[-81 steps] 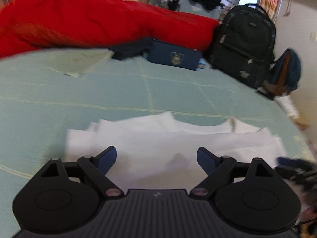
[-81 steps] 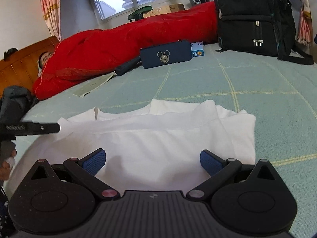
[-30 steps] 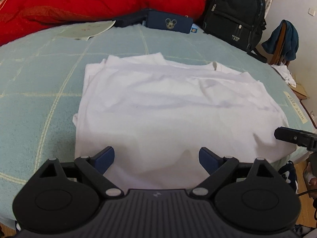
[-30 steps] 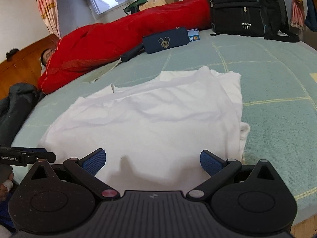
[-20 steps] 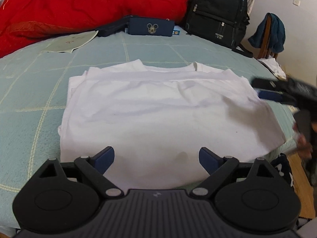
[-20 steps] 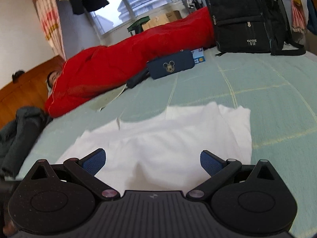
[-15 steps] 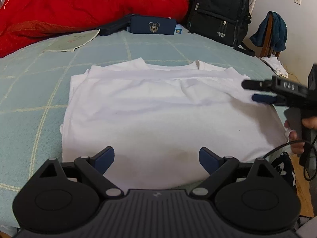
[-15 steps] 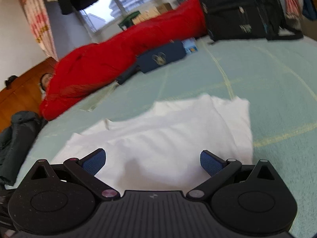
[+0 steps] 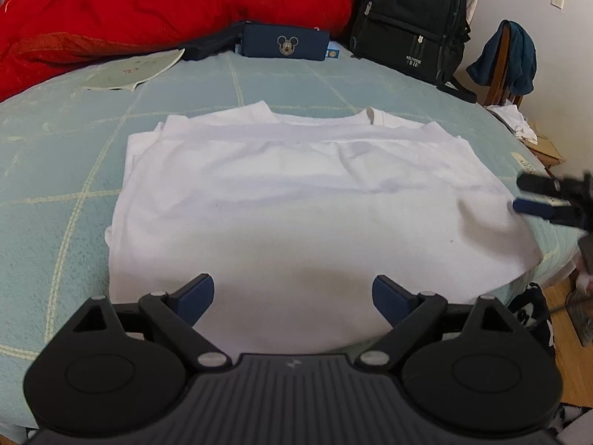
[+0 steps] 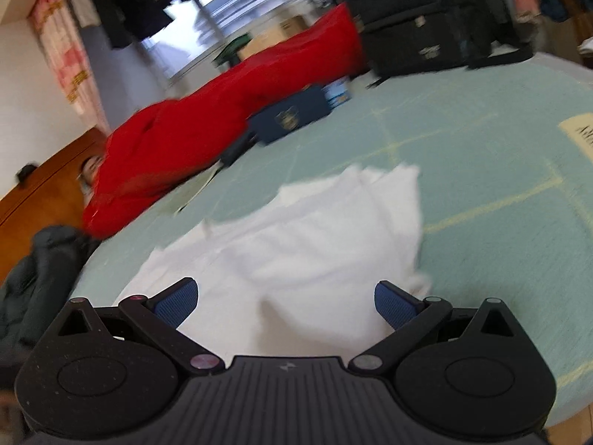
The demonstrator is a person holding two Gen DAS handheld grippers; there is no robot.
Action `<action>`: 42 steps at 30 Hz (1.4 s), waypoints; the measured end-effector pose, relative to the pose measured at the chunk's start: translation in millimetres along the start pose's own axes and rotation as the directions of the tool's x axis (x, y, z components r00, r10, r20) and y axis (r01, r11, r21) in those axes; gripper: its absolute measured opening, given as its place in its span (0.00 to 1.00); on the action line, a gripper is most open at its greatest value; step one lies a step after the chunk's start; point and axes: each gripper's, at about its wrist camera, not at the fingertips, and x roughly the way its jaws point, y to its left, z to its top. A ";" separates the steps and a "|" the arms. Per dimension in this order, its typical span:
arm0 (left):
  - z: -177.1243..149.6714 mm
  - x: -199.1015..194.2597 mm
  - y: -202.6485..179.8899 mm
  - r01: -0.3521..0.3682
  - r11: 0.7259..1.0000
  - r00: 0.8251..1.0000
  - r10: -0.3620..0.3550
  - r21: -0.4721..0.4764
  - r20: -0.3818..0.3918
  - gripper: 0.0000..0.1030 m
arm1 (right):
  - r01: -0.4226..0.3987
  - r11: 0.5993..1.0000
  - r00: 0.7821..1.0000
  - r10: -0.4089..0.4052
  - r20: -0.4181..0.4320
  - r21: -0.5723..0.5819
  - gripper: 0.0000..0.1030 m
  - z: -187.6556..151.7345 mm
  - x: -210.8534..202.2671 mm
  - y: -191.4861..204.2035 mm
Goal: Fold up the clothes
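Ahead of both your grippers spreads the pale green bed cover (image 9: 281, 85), with a red quilt (image 9: 155, 11) bunched along its far edge, beyond your left gripper. Right of the quilt, a black backpack (image 9: 411, 18) stands upright. The white shirt (image 9: 296, 200) lies flat on the cover straight in front of your left gripper (image 9: 293, 292), partly folded, its collar at the far edge. That gripper's jaws are spread wide with nothing between them, hovering at the shirt's near hem. Your right gripper (image 10: 287, 302) is likewise wide apart and empty, over the shirt's (image 10: 296, 252) near right corner; its view is blurred. A navy pouch (image 9: 284, 42) with a cartoon mouse lies far ahead, against the quilt.
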 end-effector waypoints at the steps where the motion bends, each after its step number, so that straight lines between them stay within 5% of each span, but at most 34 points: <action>1: -0.9 1.1 1.5 -0.002 1.000 1.000 0.002 -0.004 -0.004 0.90 | 0.008 1.000 1.000 -0.008 -0.019 -0.011 1.00 -4.7 1.3 2.5; 5: -4.6 3.1 9.2 -0.016 1.000 1.000 0.016 -0.022 -0.016 0.90 | 0.102 0.994 0.994 -0.103 -0.031 -0.031 1.00 -13.1 0.0 0.1; 14: -3.9 -2.2 7.1 0.016 1.000 1.000 -0.016 -0.014 0.003 0.90 | 0.064 0.993 0.997 -0.068 -0.034 -0.096 1.00 -10.0 -3.6 32.2; 19: -10.7 -2.0 10.5 0.019 1.000 1.000 -0.019 -0.015 -0.014 0.90 | 0.171 0.979 0.975 -0.184 -0.121 -0.111 1.00 -21.7 16.1 34.0; 27: -12.1 -6.4 14.8 0.014 0.999 1.000 -0.014 -0.034 -0.004 0.90 | 0.195 0.973 0.969 -0.211 -0.131 -0.128 1.00 -27.5 17.5 38.0; 38: -8.7 -25.2 7.4 -0.028 1.000 0.999 0.029 -0.011 0.045 0.91 | 0.204 0.950 0.974 -0.221 -0.048 -0.237 1.00 -4.6 30.7 66.3; 42: -10.4 -28.7 6.6 -0.041 0.999 0.998 0.042 -0.014 0.048 0.91 | 0.268 0.926 0.959 -0.283 -0.020 -0.267 1.00 11.5 57.7 76.4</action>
